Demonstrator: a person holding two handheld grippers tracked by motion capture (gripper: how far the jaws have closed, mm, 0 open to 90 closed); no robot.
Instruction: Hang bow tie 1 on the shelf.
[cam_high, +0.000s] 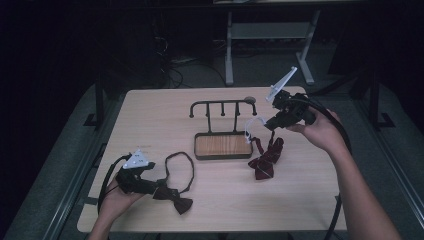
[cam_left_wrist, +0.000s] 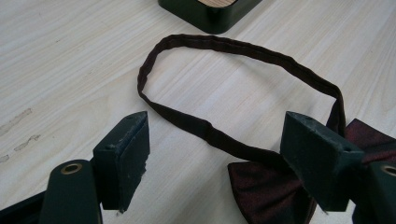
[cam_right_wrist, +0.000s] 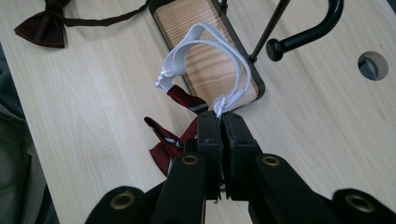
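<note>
From above, the right gripper (cam_high: 272, 122) lifts the striped bow tie (cam_high: 266, 157) by its white elastic band (cam_high: 252, 125) just right of the hanger stand (cam_high: 223, 131), while the left gripper (cam_high: 150, 186) rests at the near left of the counter (cam_high: 150, 115) by the dark bow tie (cam_high: 177, 200). In the left gripper view, the fingers (cam_left_wrist: 123, 156) stand wide apart, gripping nothing (the dark bow tie's strap (cam_left_wrist: 233, 46) loops beyond them). In the right gripper view, the fingers (cam_right_wrist: 210, 135) are pinched tight on the white elastic band (cam_right_wrist: 205, 51), the striped bow tie (cam_right_wrist: 175, 135) dangling below.

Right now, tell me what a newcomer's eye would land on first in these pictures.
First, the right gripper, jaws shut on the white elastic loop of a striped red bow tie that dangles beside the black hook stand at mid-table. Next, the dark maroon bow tie lying flat near the front left, with the left gripper open over its strap.
</note>
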